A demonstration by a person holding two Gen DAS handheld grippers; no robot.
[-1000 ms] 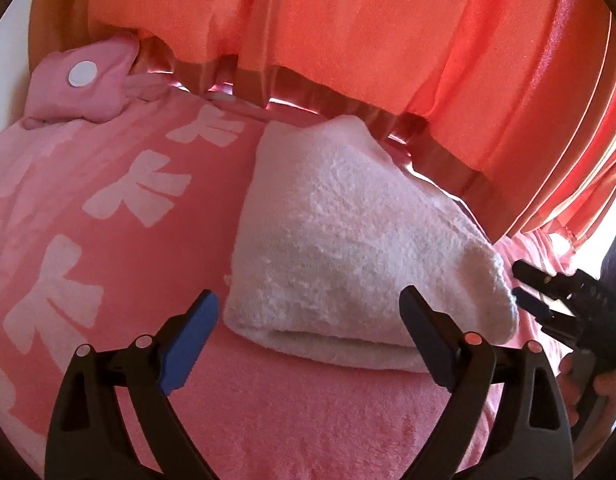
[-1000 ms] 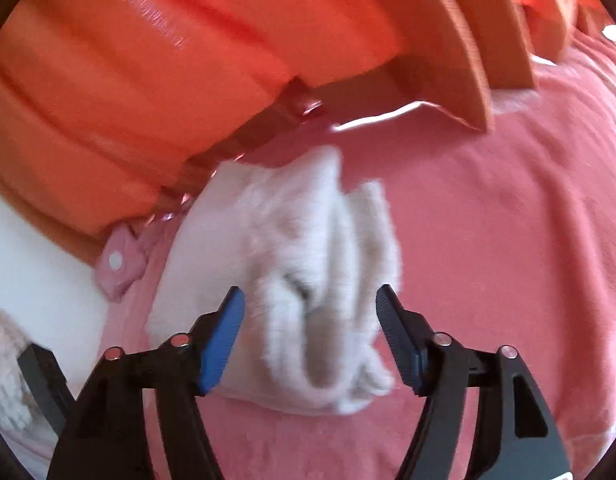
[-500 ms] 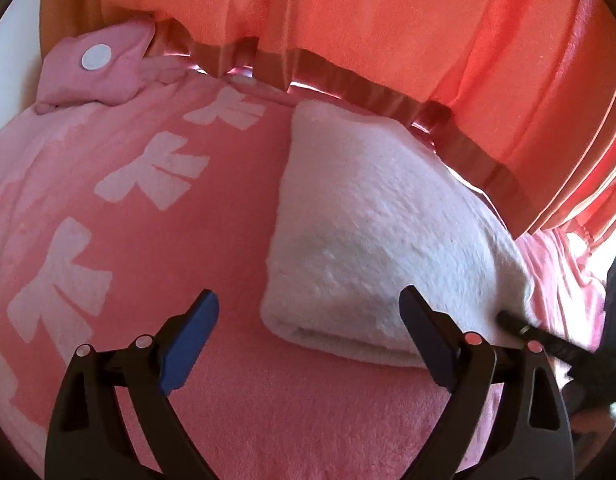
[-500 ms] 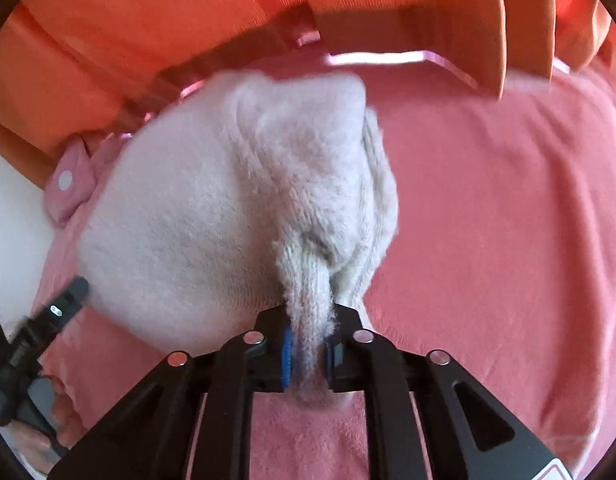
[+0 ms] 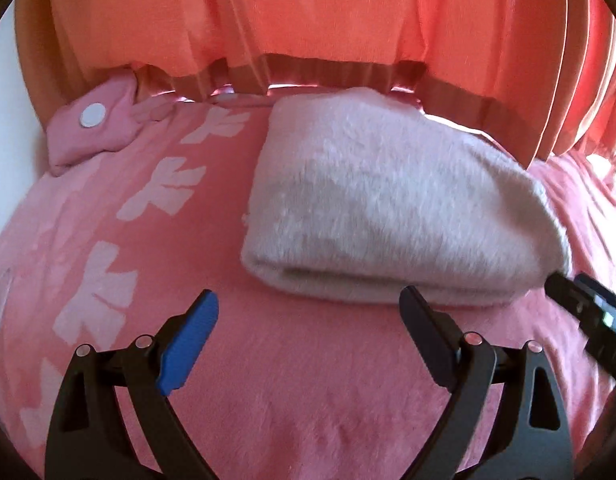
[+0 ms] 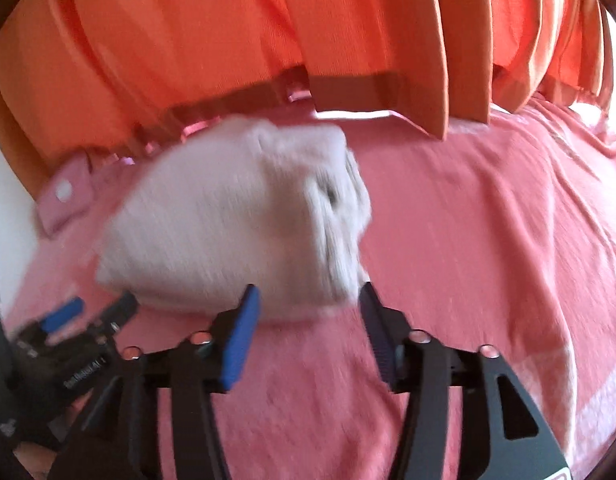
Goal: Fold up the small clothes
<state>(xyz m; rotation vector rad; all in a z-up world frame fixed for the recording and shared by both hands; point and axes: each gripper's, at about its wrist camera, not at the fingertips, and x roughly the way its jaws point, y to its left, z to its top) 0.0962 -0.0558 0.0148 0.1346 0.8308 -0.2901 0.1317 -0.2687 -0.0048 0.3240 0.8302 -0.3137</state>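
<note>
Pink blanket (image 5: 308,400), orange curtain (image 5: 308,12) behind; folded garment (image 5: 387,208); L gripper (image 5: 308,332) agape, R gripper (image 6: 308,312) opening, both empty.

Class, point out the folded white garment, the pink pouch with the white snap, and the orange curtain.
folded white garment (image 5: 387,208), left wrist view, middle of its fluffy top.
pink pouch (image 5: 108,136), left wrist view, below its white snap.
orange curtain (image 6: 188,40), right wrist view, broad pleat.

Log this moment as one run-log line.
garment: folded, on blanket | left hand-held gripper: open, empty | right hand-held gripper: opening, nothing between pads, at garment's near edge
</note>
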